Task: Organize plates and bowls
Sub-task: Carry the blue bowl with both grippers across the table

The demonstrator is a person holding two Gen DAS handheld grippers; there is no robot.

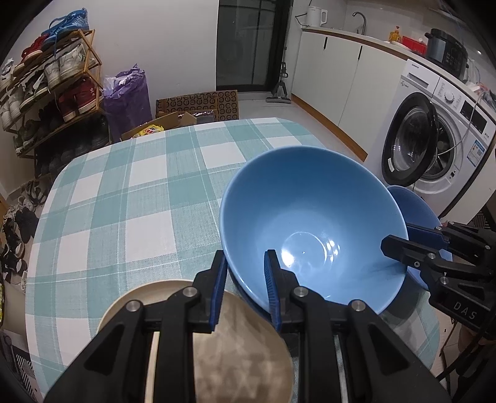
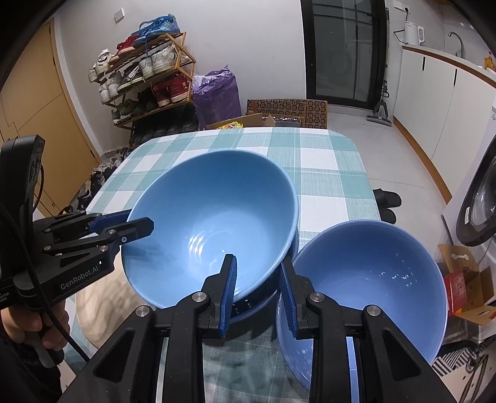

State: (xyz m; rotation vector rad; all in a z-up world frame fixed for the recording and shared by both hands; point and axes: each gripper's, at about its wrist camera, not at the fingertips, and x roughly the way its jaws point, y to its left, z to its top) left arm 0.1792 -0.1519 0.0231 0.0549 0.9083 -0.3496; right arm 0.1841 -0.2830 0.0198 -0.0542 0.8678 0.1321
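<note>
- Big blue bowl [image 1: 313, 229] sits mid-table on the teal/white checked tablecloth [image 1: 124, 192], tilted, w/ both grippers on its rim at opposite sides.
- Left gripper [image 1: 245, 288]: jaws straddle the bowl's near rim in left wrist view, one blue pad [image 1: 218, 291] outside the wall, the other inside. Pads look to be touching the wall but can't tell if they truly pinch it.
- Right gripper [image 2: 257, 294]: in its own view, left finger is inside the big bowl, right finger outside, rim between. Jaws partly apart; whether they grip the rim can't be told.
- Under the big bowl's near edge a darker blue rim [image 2: 263, 305] shows, so it seems to rest in/on another dish; can't tell which kind.
- Second blue bowl [image 2: 369, 279], smaller, stands just beside the big one on its right side, upright, near the table edge. In right wrist view the right gripper's outer finger overlaps its rim; contact unclear.
- Beige plate [image 1: 130, 307] lies flat on the table at the left gripper's side, just beside the big bowl, partly hidden under the gripper body.
- Bkgd: shoe rack [image 2: 145, 74] by the wall, purple bag [image 2: 217, 93], washing machine [image 1: 434, 133] to the right, kettle [image 1: 316, 15] on the counter.
</note>
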